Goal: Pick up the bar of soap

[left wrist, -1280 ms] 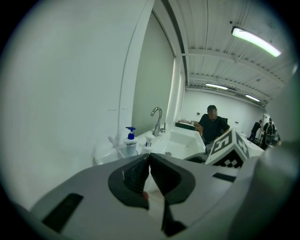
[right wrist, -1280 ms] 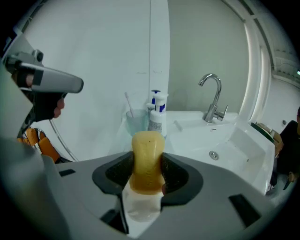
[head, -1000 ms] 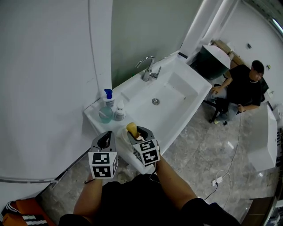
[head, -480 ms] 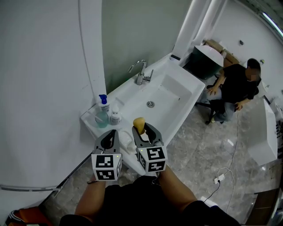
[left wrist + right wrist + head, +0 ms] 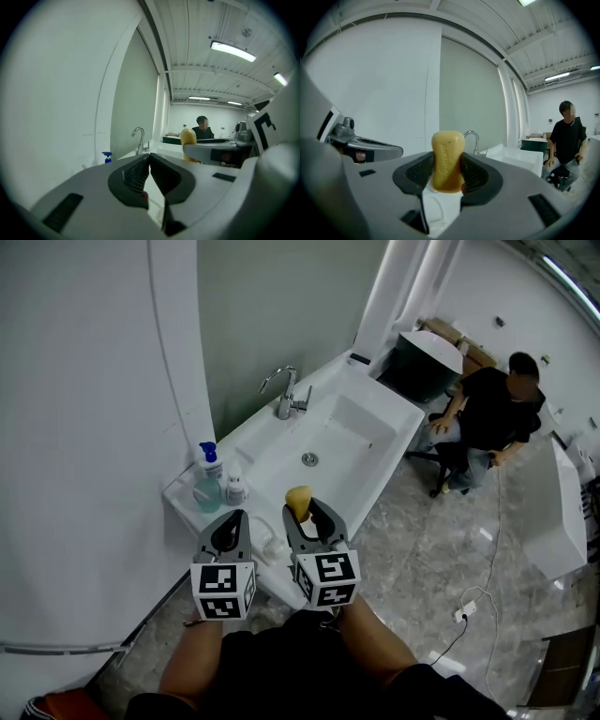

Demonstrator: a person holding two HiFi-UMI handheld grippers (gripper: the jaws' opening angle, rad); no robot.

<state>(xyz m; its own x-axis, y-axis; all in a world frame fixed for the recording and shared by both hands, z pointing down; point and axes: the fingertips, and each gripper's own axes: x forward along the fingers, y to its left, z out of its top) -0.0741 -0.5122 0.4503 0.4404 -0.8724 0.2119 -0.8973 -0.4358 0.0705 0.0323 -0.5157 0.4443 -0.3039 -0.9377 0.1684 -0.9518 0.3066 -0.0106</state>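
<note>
Nearest the camera, the person's two forearms [image 5: 370, 638] reach forward, each holding a claw with a marker cube at its back. The right claw [image 5: 307, 517] is clenched on the bar of soap [image 5: 447, 160]: the yellow bar stands upright between the ribbed pads, pinched on both broad faces, its rounded top rising above the jaw tips. It is lifted off the counter and touches nothing but the jaws. The left claw [image 5: 149, 158] sits just to the left of the right one, level with it and apart from it. Its jaws are pressed together with nothing between them.

Below and between the two claws lies the near end of a white washbasin counter [image 5: 272, 568], where a white rounded dish-like shape [image 5: 427, 206] shows just under the soap. Ahead of the left claw's tips, at the counter's left corner, a blue-capped pump bottle [image 5: 206, 486] stands with a small pale bottle [image 5: 235, 488] just beside it. Farther ahead of the right claw the basin [image 5: 370, 442] opens with its drain [image 5: 309, 458], and a chrome faucet [image 5: 284, 395] stands at its wall-side rim. Well beyond, to the right claw's far right, a person in black [image 5: 492, 409] sits on a chair above the grey marbled floor [image 5: 422, 549].
</note>
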